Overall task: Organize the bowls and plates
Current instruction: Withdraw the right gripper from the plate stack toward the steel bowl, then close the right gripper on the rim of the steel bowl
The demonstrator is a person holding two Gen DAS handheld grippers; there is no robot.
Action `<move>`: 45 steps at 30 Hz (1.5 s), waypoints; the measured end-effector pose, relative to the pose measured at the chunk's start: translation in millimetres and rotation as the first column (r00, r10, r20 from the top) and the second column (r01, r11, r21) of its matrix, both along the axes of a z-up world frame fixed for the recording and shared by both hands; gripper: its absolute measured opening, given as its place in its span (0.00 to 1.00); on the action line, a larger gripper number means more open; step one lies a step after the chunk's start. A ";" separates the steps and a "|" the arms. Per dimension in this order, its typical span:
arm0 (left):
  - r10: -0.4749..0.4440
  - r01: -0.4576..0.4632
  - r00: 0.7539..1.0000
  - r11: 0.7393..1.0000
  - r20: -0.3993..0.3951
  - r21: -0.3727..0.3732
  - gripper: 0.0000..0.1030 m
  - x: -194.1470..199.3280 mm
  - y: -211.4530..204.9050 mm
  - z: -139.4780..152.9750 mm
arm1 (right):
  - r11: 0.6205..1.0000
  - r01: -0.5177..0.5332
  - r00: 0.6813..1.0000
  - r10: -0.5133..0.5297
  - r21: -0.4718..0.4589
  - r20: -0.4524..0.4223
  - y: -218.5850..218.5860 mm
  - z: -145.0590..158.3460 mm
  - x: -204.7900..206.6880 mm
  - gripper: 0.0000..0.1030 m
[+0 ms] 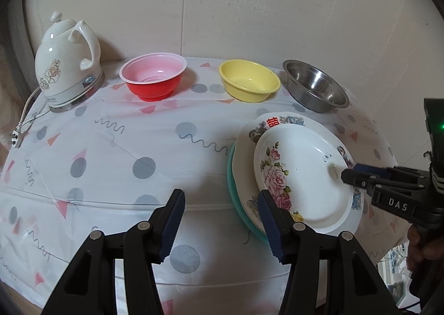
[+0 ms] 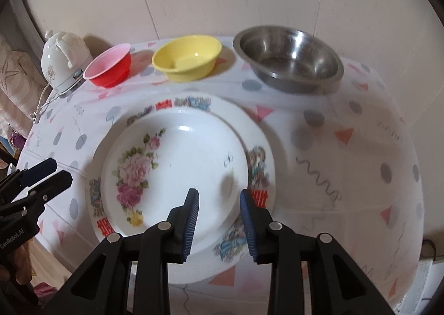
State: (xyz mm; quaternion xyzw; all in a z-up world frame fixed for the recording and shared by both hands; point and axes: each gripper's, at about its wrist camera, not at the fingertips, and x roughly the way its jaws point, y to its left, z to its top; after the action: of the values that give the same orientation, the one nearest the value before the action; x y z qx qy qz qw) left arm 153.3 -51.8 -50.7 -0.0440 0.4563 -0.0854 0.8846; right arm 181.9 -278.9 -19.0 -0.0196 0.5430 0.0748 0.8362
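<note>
Patterned cloth covers the worktop, where the plates sit stacked, largest underneath, so they nest steadily. Behind them stand the steel bowl, yellow bowl and red bowl, apparently awaiting nesting. Right tongs hover spread over the top plate's near rim, pinching nothing; left tongs are spread and empty beside the stack.

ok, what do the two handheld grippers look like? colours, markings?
Both are black plastic two-finger clamps with silver pivot rivets and ribbed dark-blue pads. The left gripper carries white "GenRobot.AI" lettering on its body in the right wrist view. The right gripper shows "DAS" in white, with a green light on its black housing.
</note>
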 end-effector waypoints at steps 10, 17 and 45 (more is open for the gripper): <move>0.064 -0.064 0.998 0.997 0.010 0.031 0.54 -0.8 -7.3 4.1 | 0.989 -0.113 0.991 0.106 0.092 0.080 18.6 8.8 3.8 0.31; 0.098 -0.098 0.995 0.994 0.008 0.044 0.54 1.0 -15.0 5.4 | 0.971 -0.222 0.970 0.212 0.083 0.114 38.3 9.8 1.3 0.31; 0.017 -0.017 1.000 1.000 -0.022 0.012 0.54 76.1 -72.8 20.6 | 0.998 -0.003 0.985 -0.006 0.056 0.171 -50.6 23.4 65.8 0.31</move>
State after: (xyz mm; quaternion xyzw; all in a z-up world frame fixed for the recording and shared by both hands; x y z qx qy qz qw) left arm 229.4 -124.6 -30.1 -0.0438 0.4661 -0.0746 0.8805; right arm 247.7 -329.4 4.3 -0.0020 0.4670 0.0875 0.8799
